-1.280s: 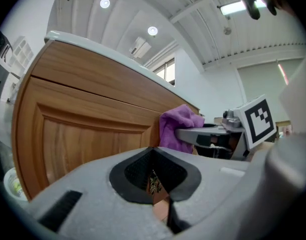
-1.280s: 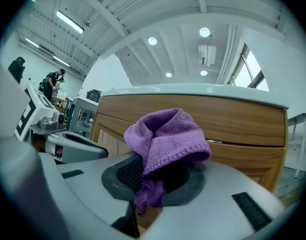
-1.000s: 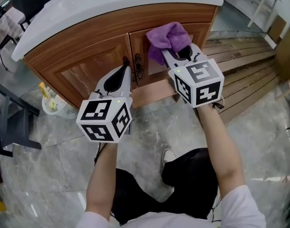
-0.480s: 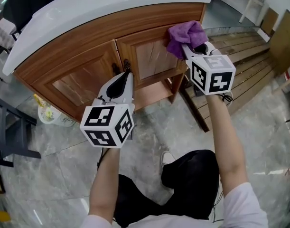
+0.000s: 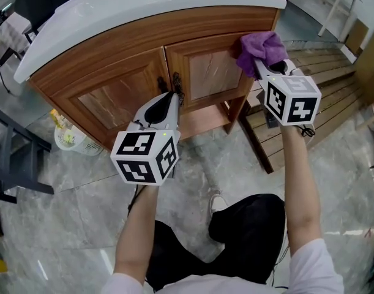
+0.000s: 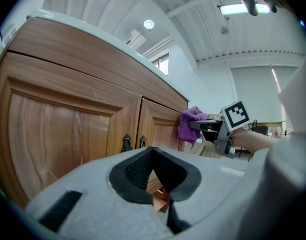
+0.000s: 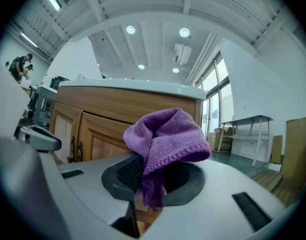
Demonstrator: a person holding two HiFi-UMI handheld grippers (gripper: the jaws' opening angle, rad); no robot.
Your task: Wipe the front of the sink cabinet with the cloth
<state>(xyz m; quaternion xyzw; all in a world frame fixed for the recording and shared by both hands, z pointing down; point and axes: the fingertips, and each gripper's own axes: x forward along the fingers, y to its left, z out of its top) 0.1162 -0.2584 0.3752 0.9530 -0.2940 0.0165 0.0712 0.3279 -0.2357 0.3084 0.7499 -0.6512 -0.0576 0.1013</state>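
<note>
Your right gripper (image 5: 264, 66) clamps cloth (image 5: 260, 48) at cabinet (image 5: 113, 100) corner: overshoot, you wipe air. Left gripper (image 5: 169, 98) closed, empty, could snag handles (image 5: 176, 83).

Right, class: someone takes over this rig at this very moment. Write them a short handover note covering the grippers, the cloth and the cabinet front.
Left gripper: shut, holding nothing, hovering just short of the door handles.
Right gripper: shut on the purple cloth.
The cloth is bunched at the upper right end of the sink cabinet front, beside the right door, and looks pressed to the wood.
Done: the pictures do not show which wood has been wiped.
Left: probably sweep the cloth across both doors, the left door included.
</note>
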